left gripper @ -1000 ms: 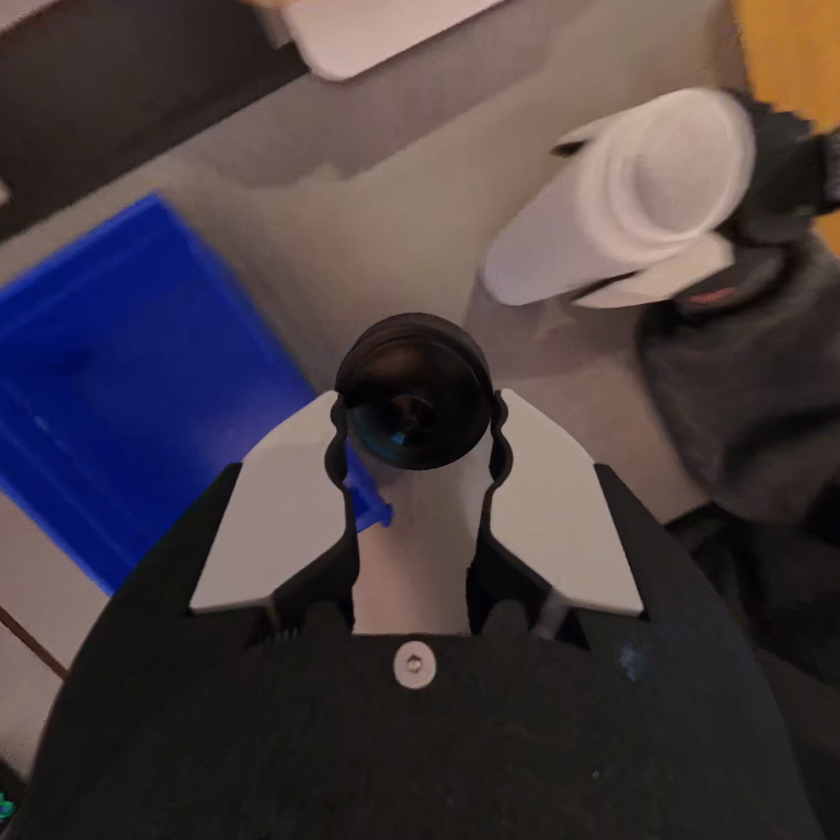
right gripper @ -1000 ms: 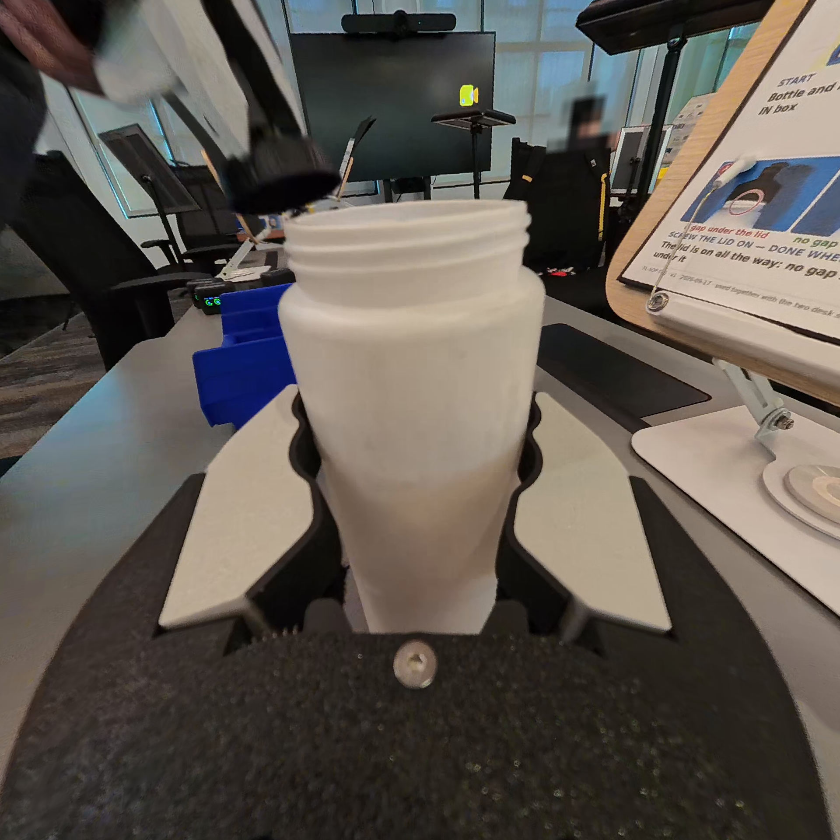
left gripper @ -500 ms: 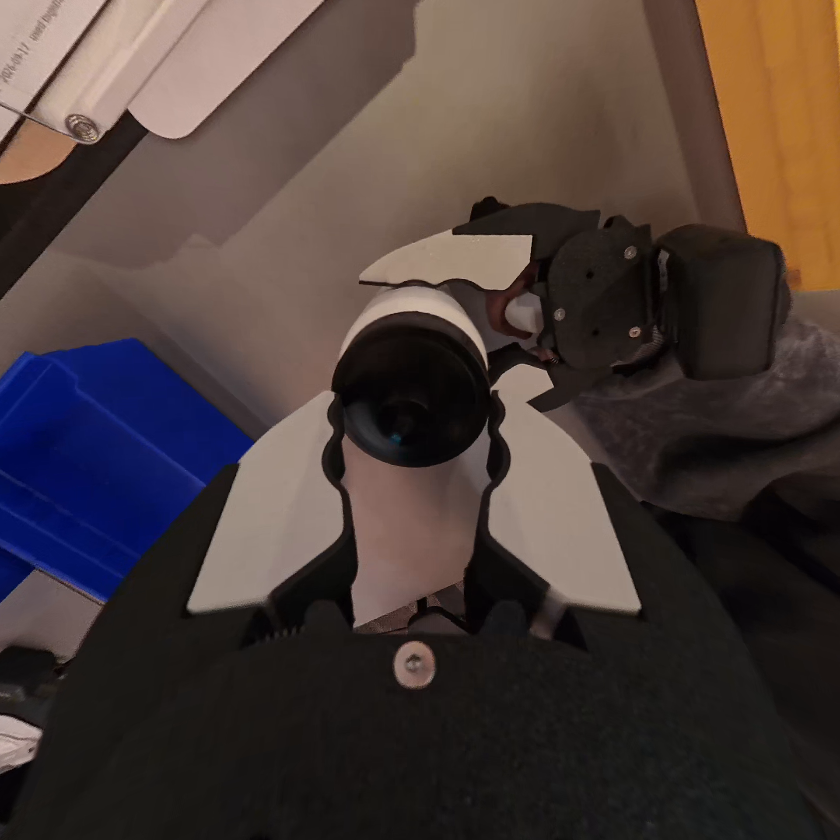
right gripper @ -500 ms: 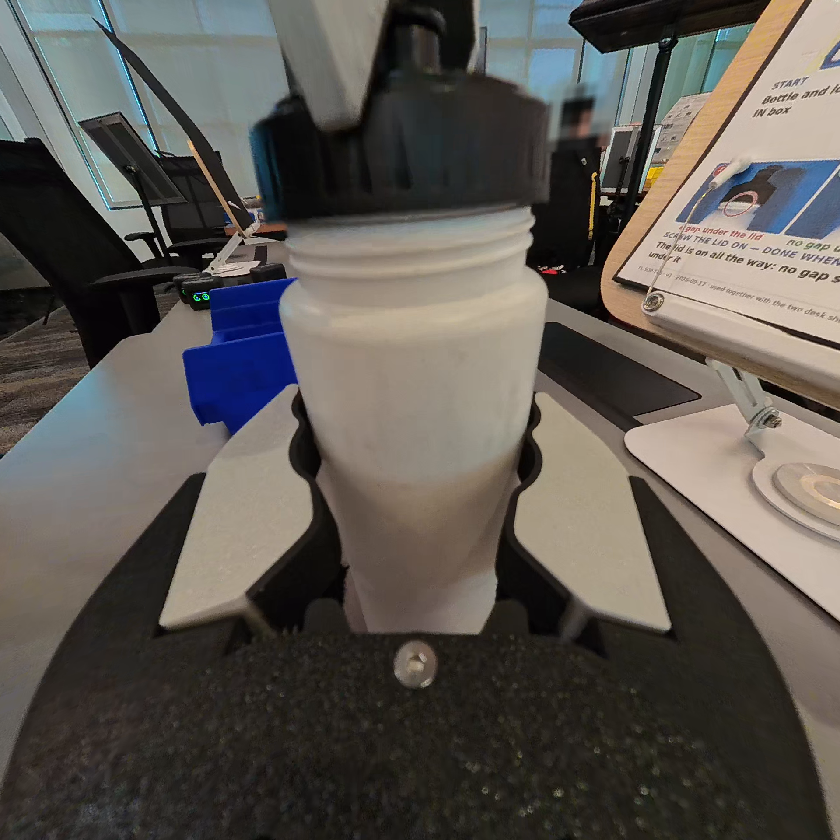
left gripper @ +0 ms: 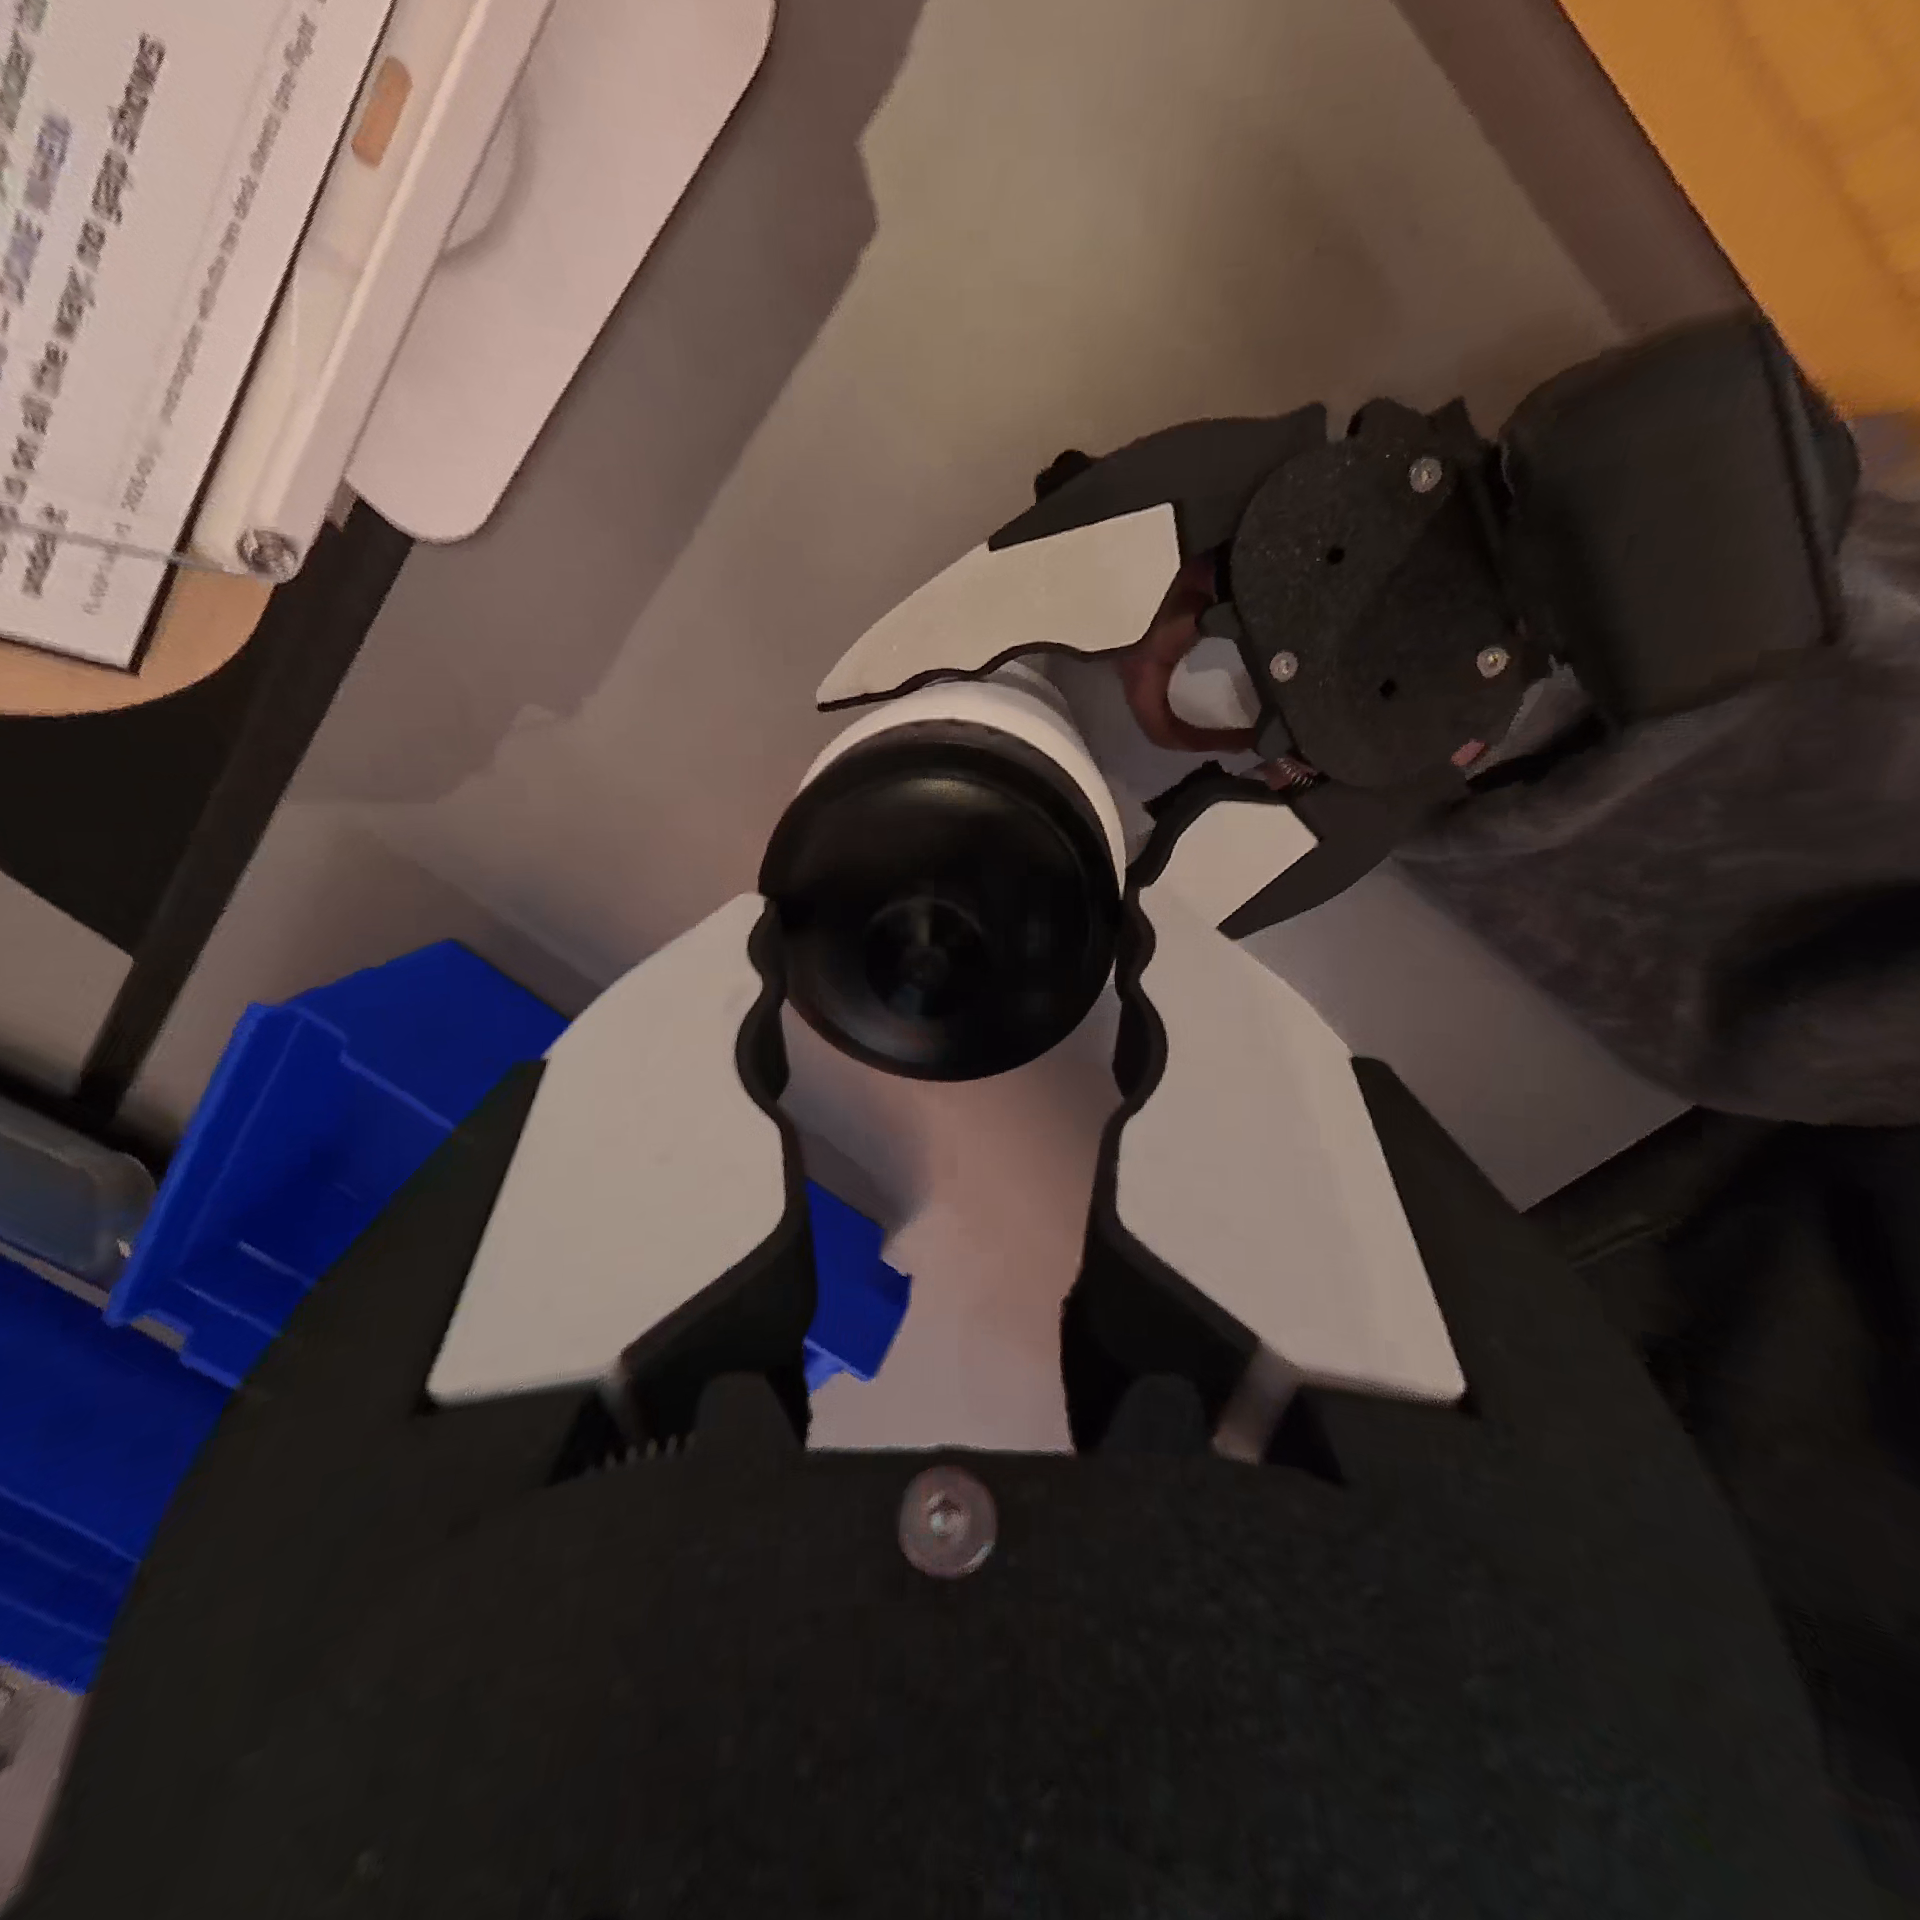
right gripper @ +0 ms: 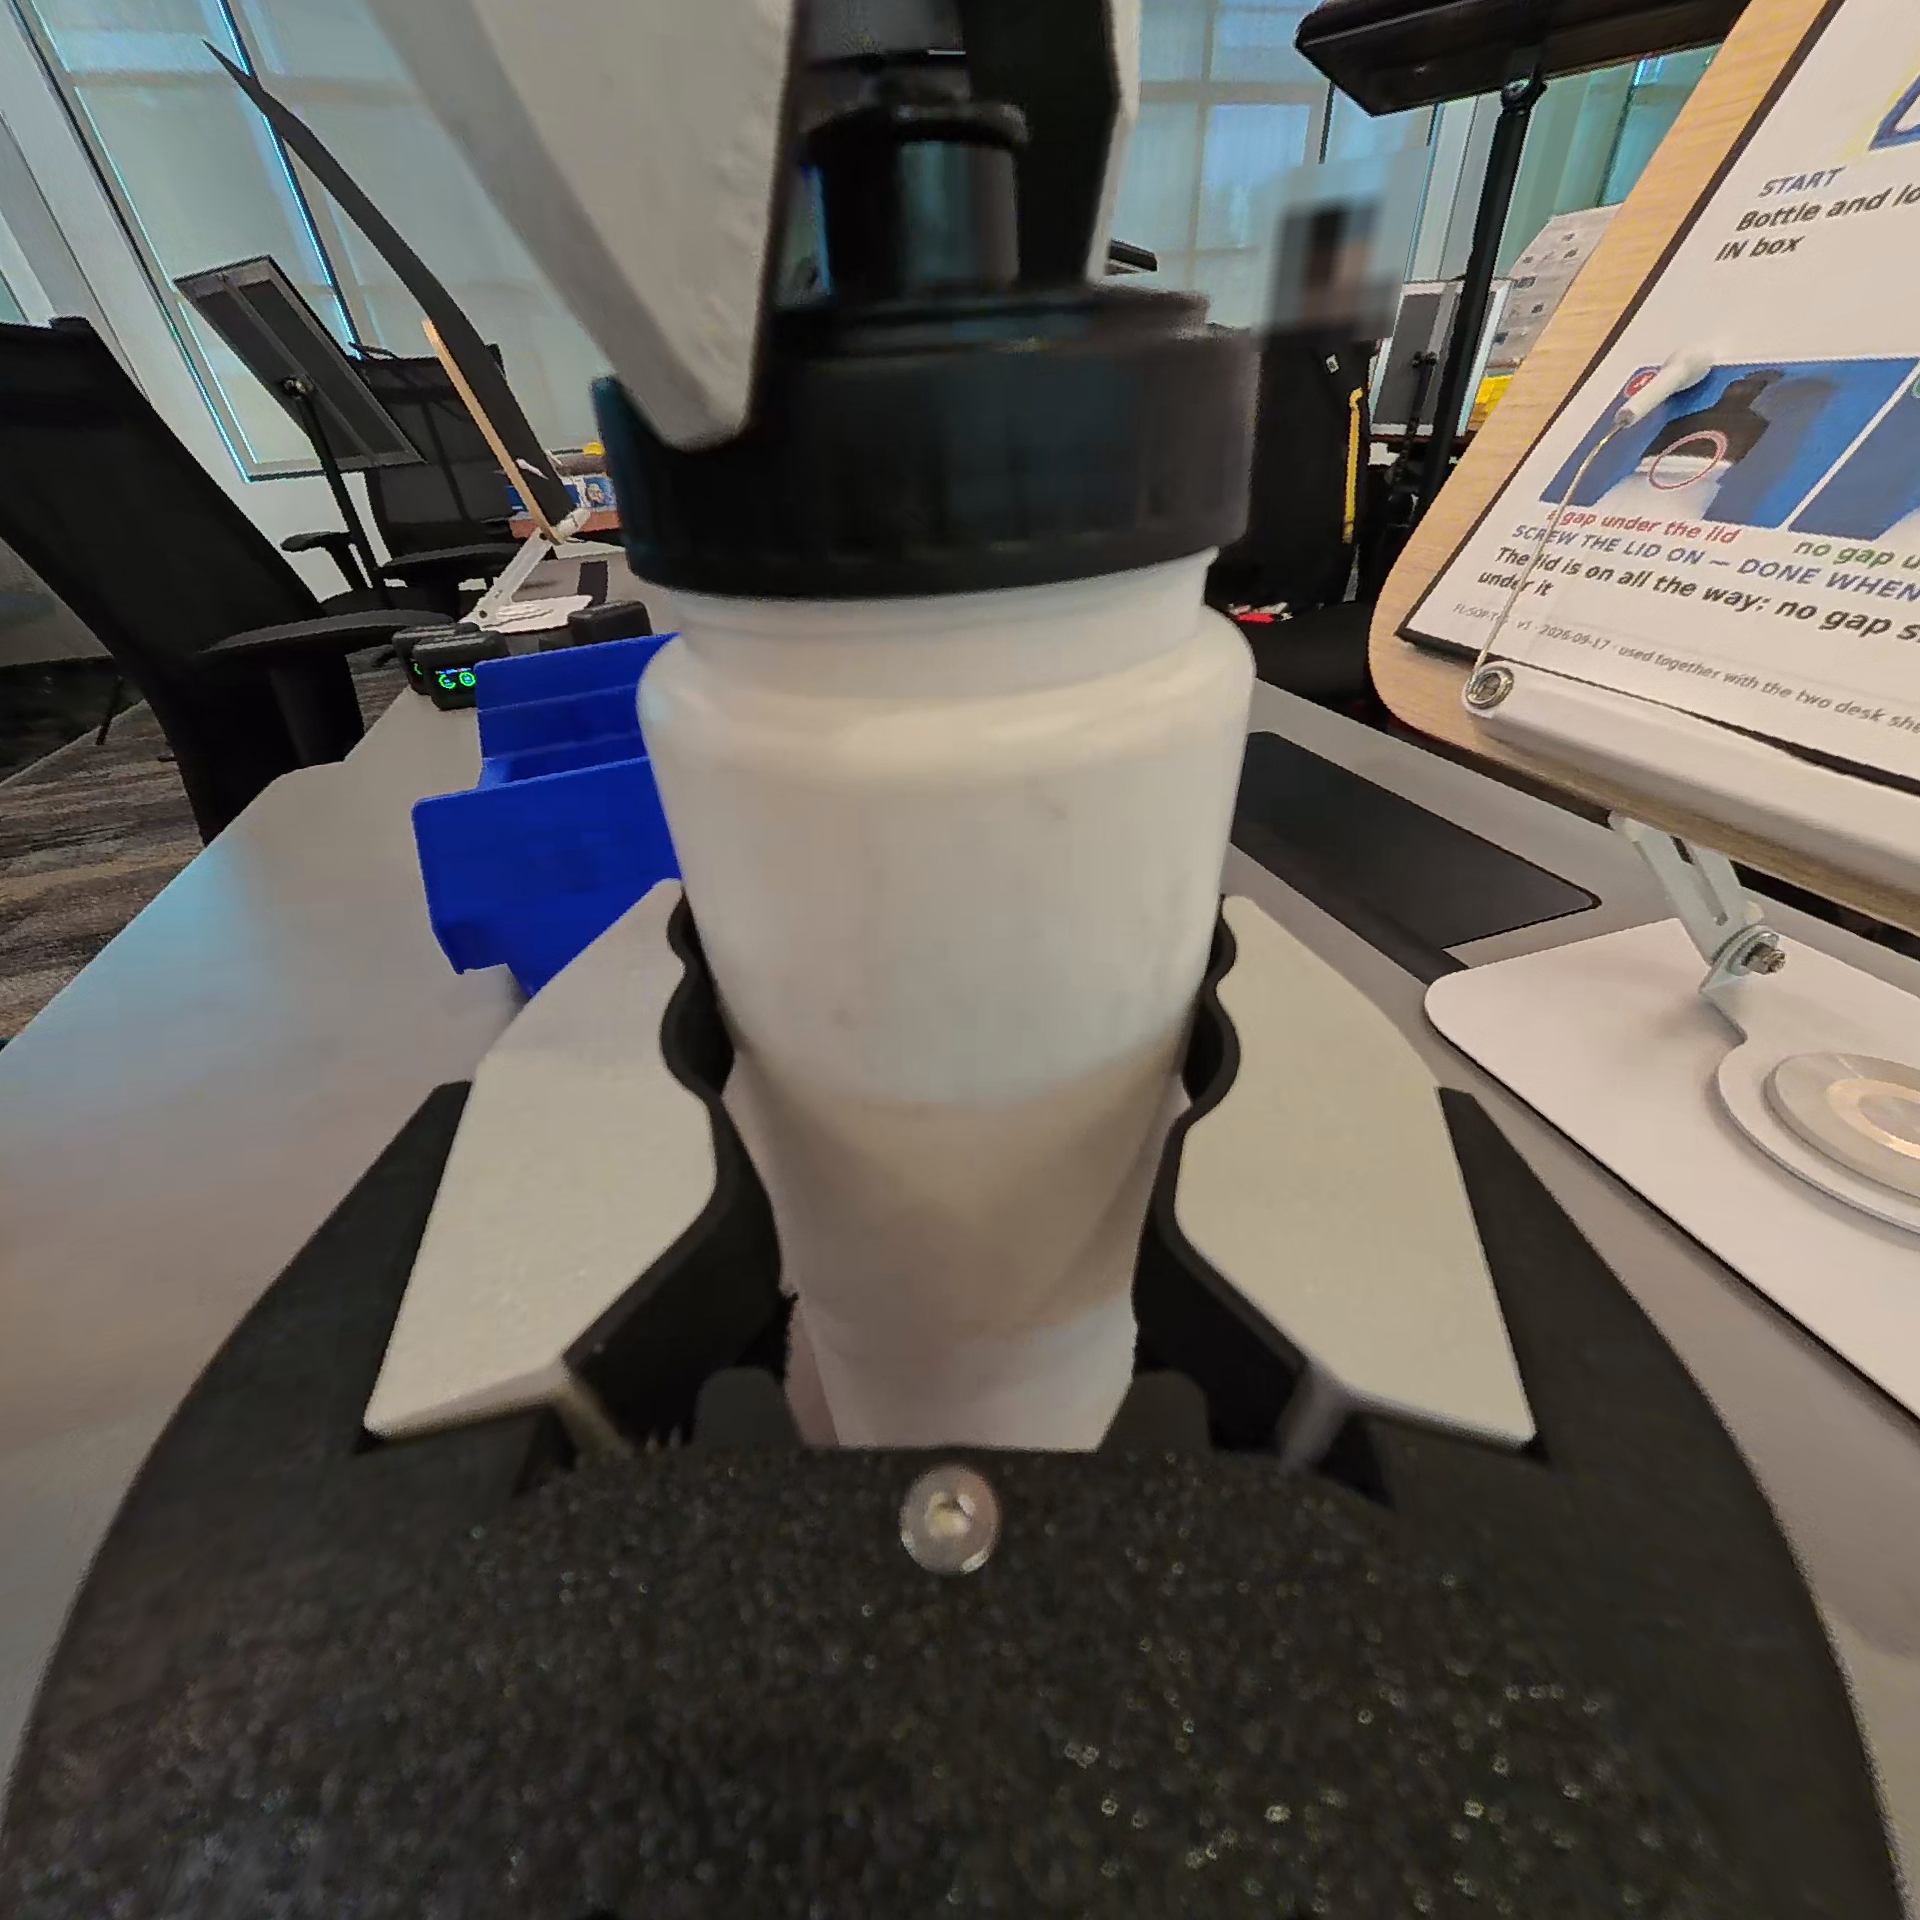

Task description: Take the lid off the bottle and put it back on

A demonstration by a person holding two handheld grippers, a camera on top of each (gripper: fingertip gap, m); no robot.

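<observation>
Now, on the grey worktop [right gripper: 208, 987], my right claw [right gripper: 951, 1039] clamps the upright white bottle [right gripper: 945, 831]; my left claw [left gripper: 940, 977] grips the black lid [right gripper: 935, 457] sitting on its neck. I judge I'm refitting it: twisting down comes next.

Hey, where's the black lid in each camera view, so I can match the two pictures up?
Left wrist view: black lid at centre, seen end-on, gripped between this gripper's jaws.
Right wrist view: lid upper centre, capping the white bottle.
Shared landmark: the blue bin, lower left in the first, left of the bottle in the second.
</observation>
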